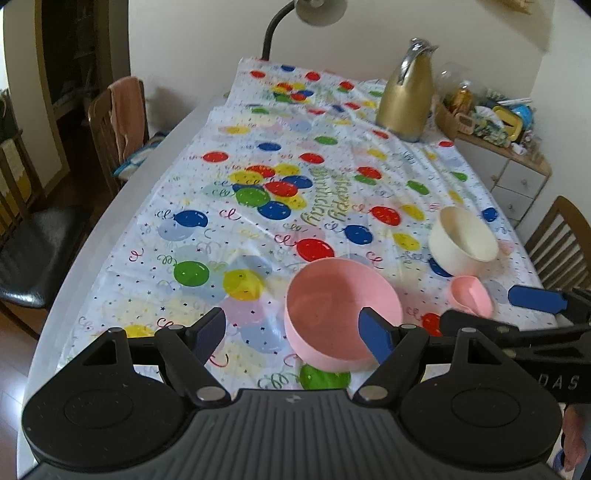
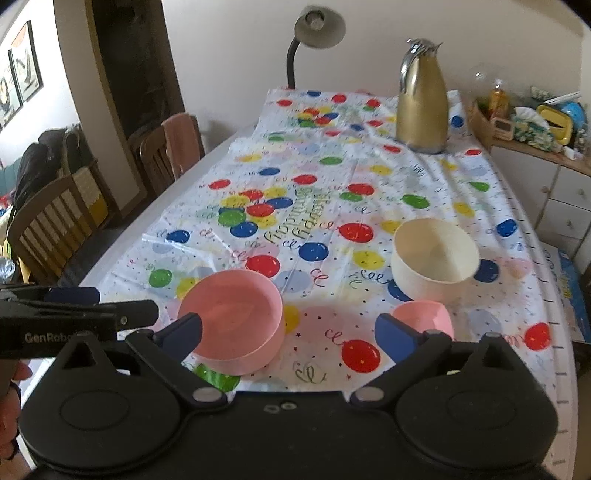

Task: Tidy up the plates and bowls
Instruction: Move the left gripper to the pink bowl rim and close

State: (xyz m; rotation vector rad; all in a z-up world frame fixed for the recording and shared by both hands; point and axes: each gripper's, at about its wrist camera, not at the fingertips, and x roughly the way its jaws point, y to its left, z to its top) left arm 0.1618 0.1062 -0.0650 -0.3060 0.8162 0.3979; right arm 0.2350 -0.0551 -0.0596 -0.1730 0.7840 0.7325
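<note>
A large pink bowl (image 1: 341, 312) (image 2: 232, 319) stands near the table's front edge. A cream bowl (image 1: 463, 240) (image 2: 434, 256) stands behind and to its right. A small pink bowl (image 1: 471, 295) (image 2: 423, 317) sits in front of the cream one. My left gripper (image 1: 295, 332) is open and empty; its right finger overlaps the large pink bowl's near rim. My right gripper (image 2: 291, 332) is open and empty, hovering between the large and small pink bowls. Each gripper shows at the edge of the other's view.
The table (image 1: 110, 206) carries a balloon-print cloth (image 2: 314, 206). A gold thermos jug (image 1: 404, 92) (image 2: 423, 99) stands at the far right. A desk lamp (image 2: 314, 33) is at the far end. Chairs (image 2: 48, 225) line the left; a cluttered cabinet (image 2: 546, 122) is right.
</note>
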